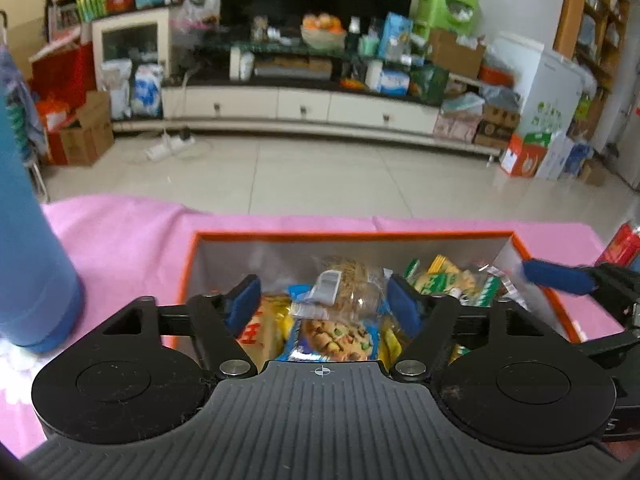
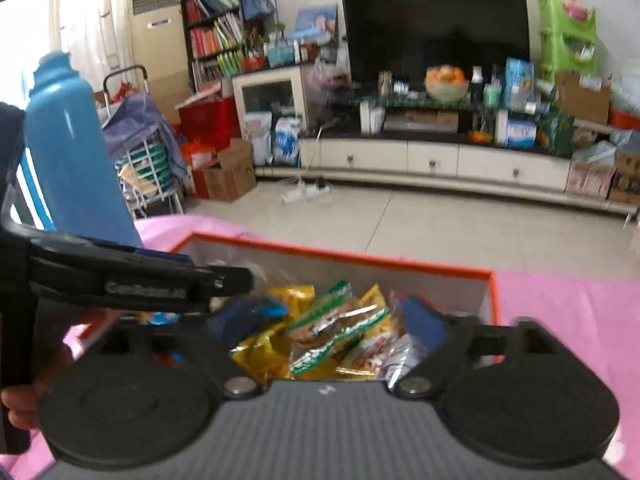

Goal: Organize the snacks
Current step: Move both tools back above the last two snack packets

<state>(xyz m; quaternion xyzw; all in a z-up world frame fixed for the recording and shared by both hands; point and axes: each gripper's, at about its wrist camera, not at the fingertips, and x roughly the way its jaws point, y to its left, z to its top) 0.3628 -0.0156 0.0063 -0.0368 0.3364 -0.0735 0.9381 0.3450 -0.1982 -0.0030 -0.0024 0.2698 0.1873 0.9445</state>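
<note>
1. Snacks lie heaped inside the orange-rimmed box, which sits on the pink cloth covering the desk; that is where the packets are being gathered.
2. The left gripper hangs over the near left part of the box, tilted down into it. Its jaws stand partly apart, and a clear-wrapped cookie packet lies between them among the other packets; the pads do not look pressed on it, so I take it as lying loose.
3. The right gripper hovers over the near right part of the box, jaws spread wide with nothing pinched between them. Green-and-yellow packets lie below the gap, loose in the pile.
4. Both tools point into the box from its near side, close together, the left one crossing the right wrist's view. That fits dropping items in rather than picking any out, though I am only judging from the slack jaws.
5. A tall blue bottle stands on the cloth to the left of the box, apart from it and untouched.
6. A red packet shows just right of the box, outside it; it may still need putting in.
</note>
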